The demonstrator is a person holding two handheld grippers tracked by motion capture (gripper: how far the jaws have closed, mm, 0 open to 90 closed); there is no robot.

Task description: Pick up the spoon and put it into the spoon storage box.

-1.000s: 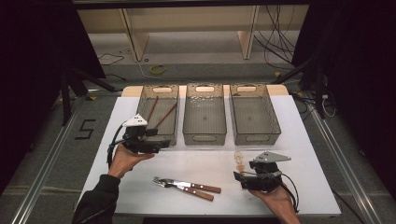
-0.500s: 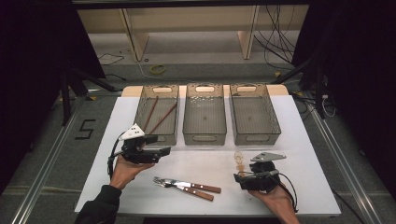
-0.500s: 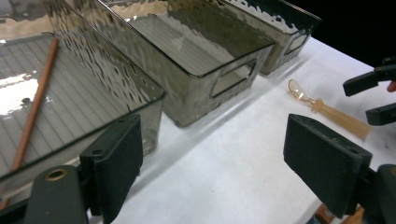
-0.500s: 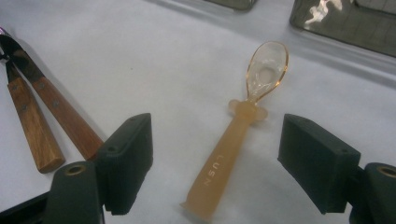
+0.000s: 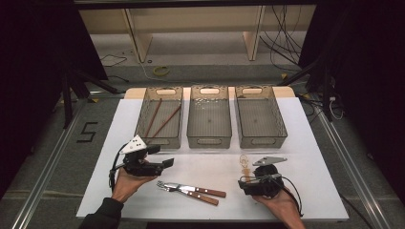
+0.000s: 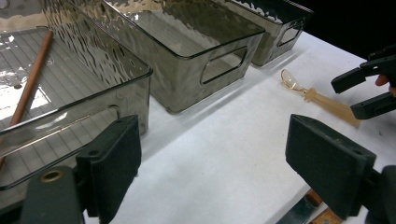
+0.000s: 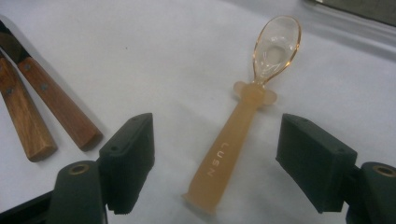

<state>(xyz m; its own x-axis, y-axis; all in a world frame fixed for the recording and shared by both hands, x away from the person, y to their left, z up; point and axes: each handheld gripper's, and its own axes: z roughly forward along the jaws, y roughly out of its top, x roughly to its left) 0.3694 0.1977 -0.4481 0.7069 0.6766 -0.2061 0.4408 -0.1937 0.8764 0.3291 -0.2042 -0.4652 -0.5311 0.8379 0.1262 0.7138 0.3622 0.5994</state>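
Note:
A translucent amber spoon (image 7: 243,126) lies flat on the white table (image 5: 305,157), bowl pointing away from me. My right gripper (image 7: 219,163) is open just above the table, and the spoon's handle lies between its jaws without touching them. From above, the spoon (image 5: 245,162) lies just beyond the right gripper (image 5: 253,179). A knife and a fork with wooden handles (image 5: 191,191) lie side by side near the front edge. My left gripper (image 5: 161,156) is open and empty, held above the table in front of the left bin (image 5: 141,119), pointing right.
Three smoky clear bins stand in a row at the back: the left bin (image 6: 135,84) holds two brown chopsticks (image 5: 165,119), while the middle bin (image 5: 209,141) and the right bin (image 5: 260,141) look empty. The wooden handles (image 7: 56,107) lie left of the right gripper.
My left gripper has drawn back from the left bin toward the person and turned to the right. The right gripper has sunk slightly over the spoon's handle.

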